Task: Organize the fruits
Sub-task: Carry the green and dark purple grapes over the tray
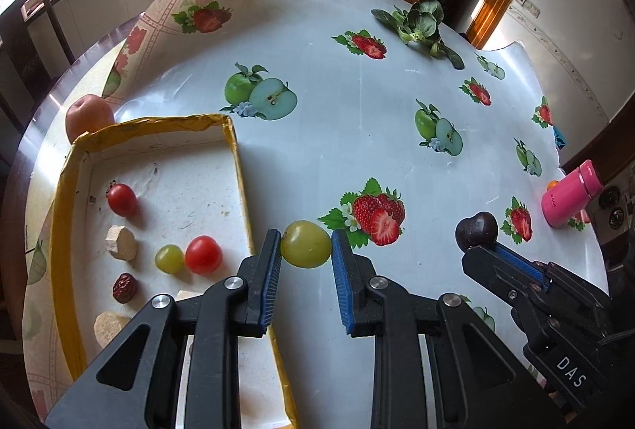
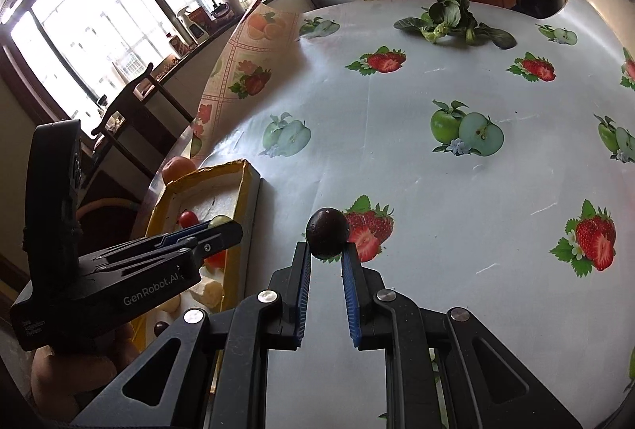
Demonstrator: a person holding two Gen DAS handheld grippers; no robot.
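Observation:
My left gripper (image 1: 306, 245) is shut on a green grape (image 1: 306, 244), held just right of the yellow-edged box (image 1: 238, 167). The box holds two cherry tomatoes (image 1: 203, 254), a smaller green grape (image 1: 169, 258), a red date (image 1: 125, 287) and pale chunks (image 1: 121, 242). My right gripper (image 2: 326, 250) is shut on a dark plum (image 2: 328, 232) just above the tablecloth; the plum also shows in the left wrist view (image 1: 476, 230). The box (image 2: 244, 191) and left gripper (image 2: 222, 228) appear at left in the right wrist view.
A peach (image 1: 88, 115) sits behind the box at the table's edge. Leafy greens (image 1: 420, 24) lie at the far side. A pink bottle (image 1: 571, 193) lies at the right edge. The fruit-print tablecloth (image 1: 357, 119) is folded up at the far left.

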